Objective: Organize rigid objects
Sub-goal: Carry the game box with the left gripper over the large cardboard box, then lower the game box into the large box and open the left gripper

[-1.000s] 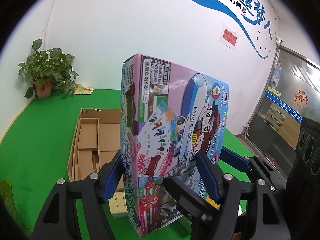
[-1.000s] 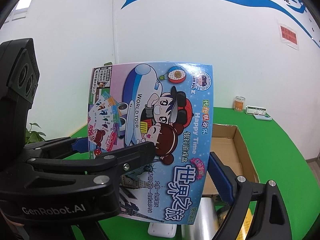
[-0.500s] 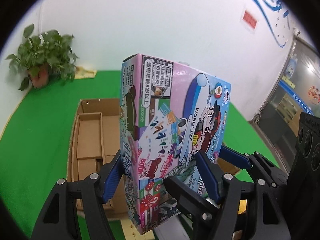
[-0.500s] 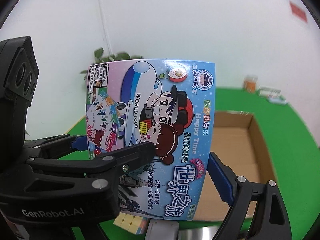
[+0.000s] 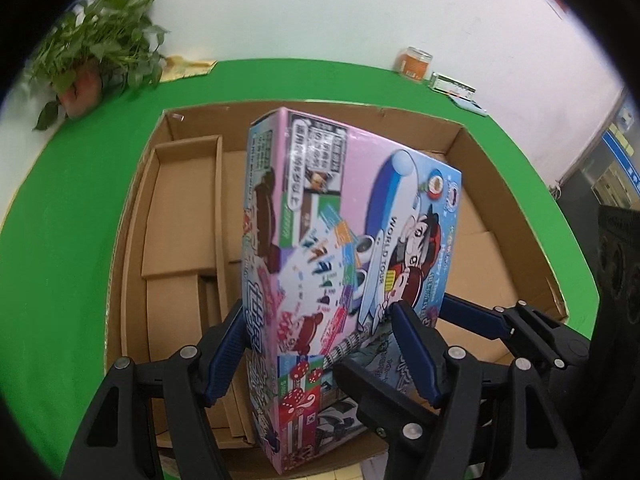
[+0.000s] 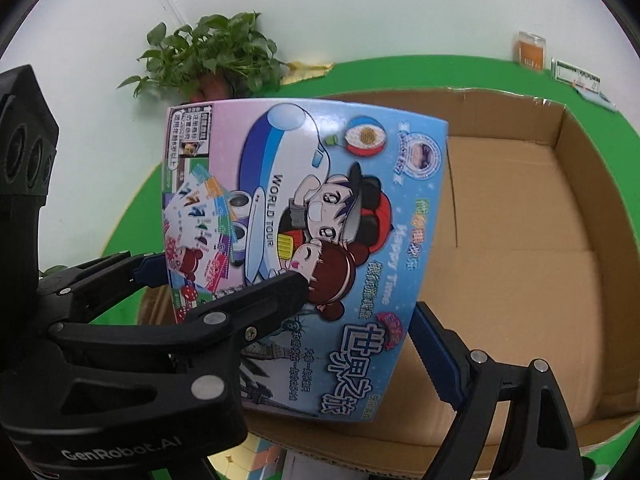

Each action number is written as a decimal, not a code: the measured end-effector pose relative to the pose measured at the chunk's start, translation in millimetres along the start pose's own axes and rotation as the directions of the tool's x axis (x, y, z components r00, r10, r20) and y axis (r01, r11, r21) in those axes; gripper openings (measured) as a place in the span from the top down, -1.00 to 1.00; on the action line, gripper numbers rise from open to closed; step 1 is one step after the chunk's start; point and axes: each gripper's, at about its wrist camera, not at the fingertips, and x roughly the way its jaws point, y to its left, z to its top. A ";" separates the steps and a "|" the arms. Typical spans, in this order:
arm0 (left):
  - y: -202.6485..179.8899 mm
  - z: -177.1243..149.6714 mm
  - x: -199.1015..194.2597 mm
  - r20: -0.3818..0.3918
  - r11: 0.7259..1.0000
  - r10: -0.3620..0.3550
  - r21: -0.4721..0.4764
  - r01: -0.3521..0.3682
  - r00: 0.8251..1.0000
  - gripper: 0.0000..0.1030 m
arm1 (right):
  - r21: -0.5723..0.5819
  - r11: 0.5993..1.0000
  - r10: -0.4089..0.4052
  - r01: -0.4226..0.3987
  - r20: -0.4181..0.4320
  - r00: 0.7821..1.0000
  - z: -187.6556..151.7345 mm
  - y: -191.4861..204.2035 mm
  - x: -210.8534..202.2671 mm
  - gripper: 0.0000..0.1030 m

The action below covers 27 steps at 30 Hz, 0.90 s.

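while the board game box fills the centre of both wrist views and blocks much of what lies behind it, the surroundings can still be read: an open cardboard carton sits on the green table beneath the box, with a cardboard divider marking a narrower compartment at 9 o'clock of the box in the left view. a potted plant stands at 11 o'clock against the white wall, an orange jar at 1 o'clock, with a small flat packet just beside it. a pale cube puzzle shows at 6 o'clock in the right view, outside the carton's near wall. the left gripper is clamped across the box's narrow sides near its lower end, blue pads pressed to the cardboard. the right gripper spans the broad width of the same box; its jaws are closing, its right blue pad lies against the box's edge and its left pad on the far edge. compared with a second ago, both views have tipped downward: the wall banner and doorway have left the pictures, the carton has come from the background to directly below the box, and the box keeps the same place between the fingers. the box hangs upright, slightly tilted, above the carton's wide open compartment, clear of its floor as far as can be told.
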 end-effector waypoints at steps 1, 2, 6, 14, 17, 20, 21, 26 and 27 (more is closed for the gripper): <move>2.1 1.2 1.4 0.000 1.000 0.000 -0.004 0.000 1.000 -0.38 | -0.001 1.000 -0.004 0.004 0.000 1.000 0.3 0.0 2.5 -0.65; 1.7 -0.3 1.4 -0.003 1.000 0.003 -0.006 -0.003 1.000 -0.38 | -0.003 1.000 -0.009 0.009 -0.002 1.000 1.5 0.5 5.9 -0.64; 5.9 2.5 5.8 -0.020 1.000 0.028 -0.010 -0.028 0.999 -0.33 | 0.009 1.000 -0.005 0.005 -0.002 1.000 2.0 -1.6 7.2 -0.58; 14.4 5.9 -15.2 0.027 0.999 0.018 -0.048 -0.017 0.999 -0.18 | 0.053 0.999 0.011 -0.007 -0.075 0.997 -4.6 -3.6 14.0 -0.07; 4.5 -3.5 -27.1 0.044 0.999 0.031 0.010 -0.031 0.999 -0.18 | 0.071 0.998 0.010 -0.004 -0.082 0.997 -4.2 -4.3 16.1 -0.08; 0.7 -18.3 -41.3 0.085 0.999 0.025 0.030 -0.027 0.996 -0.18 | 0.095 0.995 0.032 -0.023 -0.092 0.995 -5.8 -7.8 17.5 -0.08; 1.7 -23.4 -47.3 0.104 0.999 0.012 0.030 -0.015 0.995 -0.18 | 0.091 0.996 0.031 -0.022 -0.095 0.995 -6.3 -8.3 17.1 -0.08; 14.9 -40.5 -58.6 0.118 1.000 -0.016 0.018 0.014 0.993 -0.18 | 0.101 0.994 -0.019 0.029 -0.101 0.995 -10.5 -18.6 14.6 -0.13; 17.3 -38.8 -53.7 0.107 1.000 -0.027 0.013 0.026 0.994 -0.18 | 0.115 0.993 -0.020 0.032 -0.109 0.994 -10.8 -21.7 15.9 -0.13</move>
